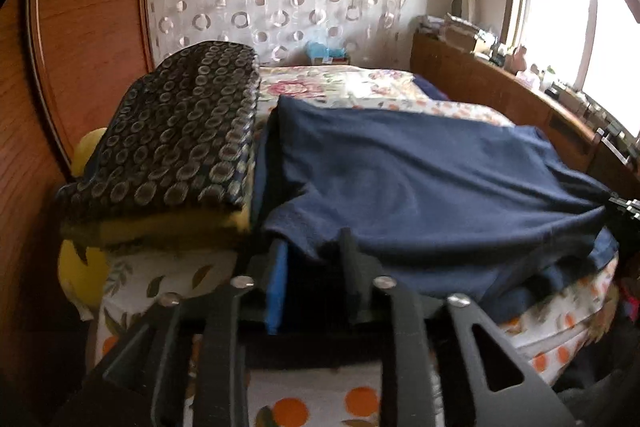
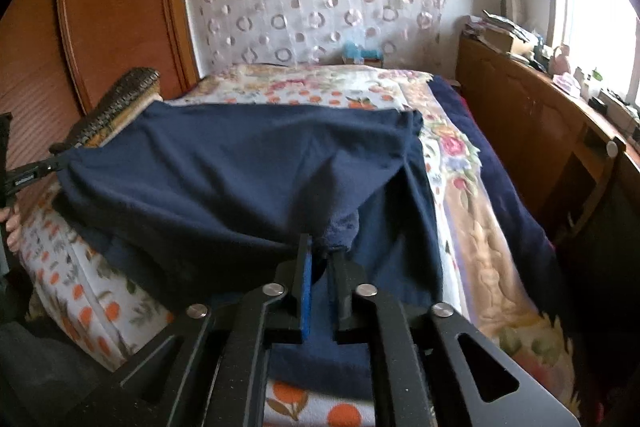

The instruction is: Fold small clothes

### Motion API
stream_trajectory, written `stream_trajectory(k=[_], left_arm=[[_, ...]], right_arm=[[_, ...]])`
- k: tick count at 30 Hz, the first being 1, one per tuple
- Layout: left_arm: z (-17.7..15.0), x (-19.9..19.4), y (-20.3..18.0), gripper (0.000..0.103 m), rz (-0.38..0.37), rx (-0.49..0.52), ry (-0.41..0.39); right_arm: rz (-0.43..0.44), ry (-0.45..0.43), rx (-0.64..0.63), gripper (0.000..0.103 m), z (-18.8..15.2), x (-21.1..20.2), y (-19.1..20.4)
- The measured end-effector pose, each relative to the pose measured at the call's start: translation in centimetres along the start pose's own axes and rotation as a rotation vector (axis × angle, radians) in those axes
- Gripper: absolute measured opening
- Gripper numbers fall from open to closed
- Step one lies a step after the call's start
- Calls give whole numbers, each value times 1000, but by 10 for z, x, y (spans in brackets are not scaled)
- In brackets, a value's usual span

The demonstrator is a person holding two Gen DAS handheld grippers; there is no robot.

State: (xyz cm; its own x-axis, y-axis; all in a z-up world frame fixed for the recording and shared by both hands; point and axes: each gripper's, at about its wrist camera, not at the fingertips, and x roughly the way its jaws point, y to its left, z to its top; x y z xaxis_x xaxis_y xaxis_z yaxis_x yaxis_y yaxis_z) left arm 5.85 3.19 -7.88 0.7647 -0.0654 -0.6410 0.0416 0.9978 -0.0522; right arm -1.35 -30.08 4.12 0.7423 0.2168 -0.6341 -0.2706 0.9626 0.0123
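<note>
A navy garment [image 1: 420, 179] lies spread across the near end of the bed, its front hem lifted. In the left wrist view my left gripper [image 1: 312, 251] stands open at the garment's near left corner. The hem drapes over its fingertips and no pad presses on it. My right gripper [image 2: 322, 251] is shut on a bunched bit of the navy garment [image 2: 240, 179] at the near right hem, and creases run toward that pinch. The left gripper's body [image 2: 24, 179] and a hand's fingers show at the right wrist view's left edge.
A folded dark cloth with ring pattern [image 1: 172, 147] sits on yellow bedding just left of the garment. The floral bed sheet [image 1: 320, 403] shows at the near edge. A wooden cabinet [image 2: 520, 131] with clutter runs along the right, and a wooden wardrobe [image 1: 80, 47] stands left.
</note>
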Motion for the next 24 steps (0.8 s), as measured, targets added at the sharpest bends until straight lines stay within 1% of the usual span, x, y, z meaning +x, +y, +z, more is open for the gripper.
stream_trajectory(k=[1,3,4,5,6,7,8,9,11,13,16,18,24], left_arm=[[-3,0,0,34,-2,3,4],[-9,-2,1,44,-18,-4,14],[-11,-4,1,45,-16,-5,13],[-13,-6,2,51,-13,-6,12],[-15,-7,3,61,-13,-10,11],[-16,-9,4,67,-16,-16,9],[-18,-12,6,76,-17,-24,3],[-19,-14,7,78,-16,-27,0],[-20,-16,9,79,-12,-28,-1],[-19,-17,11,79,4,-27,-5],[-18,-16,14,79,20,-32,-6],[-18,-15,15,79,25,-37,-6],[-18,-11,12,79,37,-27,10]], right_arm=[[-6,9,-1,11,1,3,-2],[-11,26,-11,15,2,6,-1],[-22,33,-22,20,2,7,1],[-32,38,-35,28,4,7,4],[-43,39,-46,33,4,5,6],[-56,36,-55,44,6,3,7],[-62,31,-59,52,8,1,7],[-63,28,-61,55,11,-1,7],[-76,19,-66,62,11,-8,11],[-77,5,-77,64,14,-11,13],[-58,-1,-84,64,22,-7,19],[-28,-9,-91,64,22,-2,25],[64,-11,-133,64,34,32,54]])
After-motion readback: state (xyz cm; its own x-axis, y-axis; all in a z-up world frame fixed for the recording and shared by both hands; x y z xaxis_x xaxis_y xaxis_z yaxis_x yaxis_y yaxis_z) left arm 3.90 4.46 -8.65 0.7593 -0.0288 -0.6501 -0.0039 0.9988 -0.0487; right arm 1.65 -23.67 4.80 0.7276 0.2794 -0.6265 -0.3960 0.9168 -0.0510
